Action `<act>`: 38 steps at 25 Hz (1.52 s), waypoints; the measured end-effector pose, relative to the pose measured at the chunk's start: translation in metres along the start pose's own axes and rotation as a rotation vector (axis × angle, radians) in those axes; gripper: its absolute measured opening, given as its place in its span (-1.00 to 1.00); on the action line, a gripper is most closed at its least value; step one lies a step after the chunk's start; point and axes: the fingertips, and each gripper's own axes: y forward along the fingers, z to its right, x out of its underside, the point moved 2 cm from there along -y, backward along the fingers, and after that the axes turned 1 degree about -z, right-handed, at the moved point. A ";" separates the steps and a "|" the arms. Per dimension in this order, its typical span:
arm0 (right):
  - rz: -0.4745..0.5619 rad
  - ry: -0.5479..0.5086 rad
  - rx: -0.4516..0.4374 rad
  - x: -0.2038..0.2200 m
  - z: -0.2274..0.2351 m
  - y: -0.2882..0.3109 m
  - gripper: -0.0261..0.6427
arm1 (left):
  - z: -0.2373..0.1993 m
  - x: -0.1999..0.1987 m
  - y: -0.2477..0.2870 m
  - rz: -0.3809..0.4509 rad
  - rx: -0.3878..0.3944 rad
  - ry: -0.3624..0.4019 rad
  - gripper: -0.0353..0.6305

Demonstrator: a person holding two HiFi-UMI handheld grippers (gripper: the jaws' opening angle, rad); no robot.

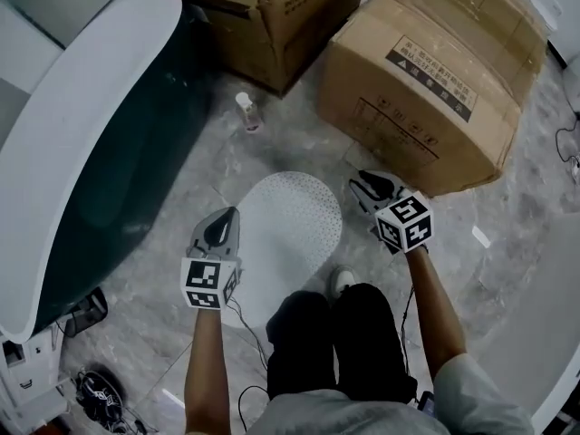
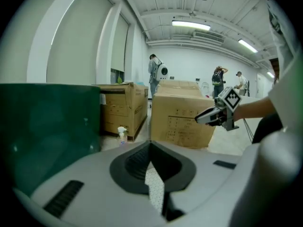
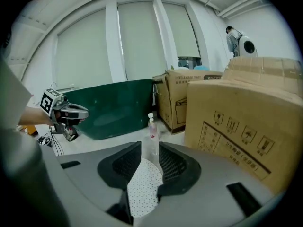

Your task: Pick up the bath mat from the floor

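Bath mat point(image 1: 285, 234): white dotted oval, flat on floor point(image 1: 290, 143), just in front of carton point(image 1: 426, 80).
Feel: prob. light, thin, floppy; will sag; rim flush w/ floor, hard to nip.
Grab pts: opp. rims, one per side.
L gripper point(image 1: 223, 217): at rim far from carton; jaws closed, empty.
R gripper point(image 1: 366, 187): btw mat & carton; jaws slightly parted, empty.

Large brown cardboard box point(image 1: 426, 80) beside open brown cardboard box point(image 1: 272, 16) on grey marble floor point(image 1: 507, 252); clear spray bottle point(image 1: 246, 111) upright near dark-green white-rimmed tub point(image 1: 109, 152).
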 end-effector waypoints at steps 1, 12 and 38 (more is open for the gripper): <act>-0.008 -0.001 -0.006 0.013 0.002 0.012 -0.57 | -0.001 0.013 0.008 0.001 -0.002 -0.006 -0.86; -0.082 0.051 -0.047 0.125 0.017 0.106 -0.18 | -0.003 0.132 0.069 -0.086 -0.009 -0.022 -0.86; -0.253 0.037 -0.057 0.277 0.024 0.250 0.13 | -0.027 0.242 0.083 -0.138 -0.045 -0.111 -0.86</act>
